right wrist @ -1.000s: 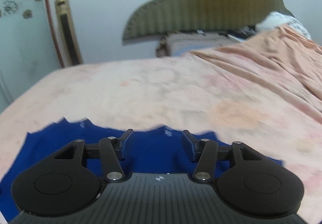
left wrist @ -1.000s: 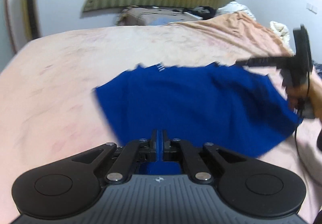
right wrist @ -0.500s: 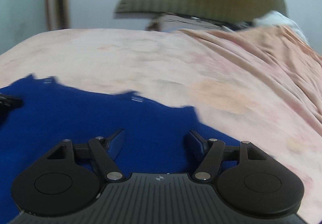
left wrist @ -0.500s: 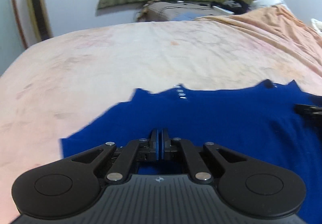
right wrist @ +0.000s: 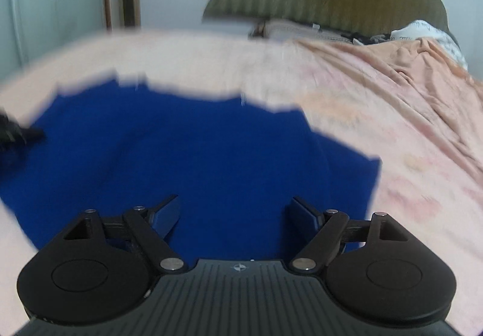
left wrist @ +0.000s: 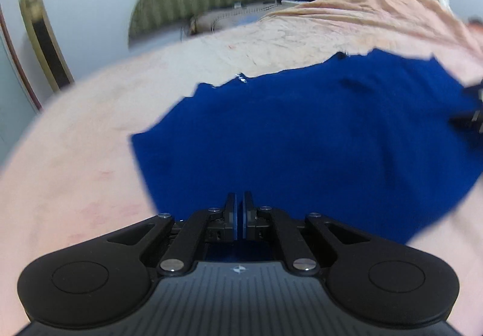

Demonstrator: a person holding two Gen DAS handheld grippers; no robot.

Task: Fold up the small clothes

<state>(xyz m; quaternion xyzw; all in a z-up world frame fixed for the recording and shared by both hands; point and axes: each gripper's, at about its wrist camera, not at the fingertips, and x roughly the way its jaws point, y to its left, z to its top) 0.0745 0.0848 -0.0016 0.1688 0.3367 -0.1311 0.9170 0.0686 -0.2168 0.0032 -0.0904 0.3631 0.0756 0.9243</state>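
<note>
On the peach bedsheet (left wrist: 75, 173) lies a blue garment (left wrist: 302, 136), soft and limp; best taken at its edges. The left gripper (left wrist: 240, 216) looks clenched on its near hem, blurred; the right gripper (right wrist: 234, 216) hovers spread.

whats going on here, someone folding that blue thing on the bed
Yes. A person with a handheld gripper in each hand is working on a blue garment spread on a bed covered by a pink sheet. The left gripper has its fingers closed on the garment's near edge. The right gripper hovers over the other side with its fingers wide open, gripping nothing. The cloth lies mostly flat, with no fold visible yet. Both views are motion-blurred.
</note>
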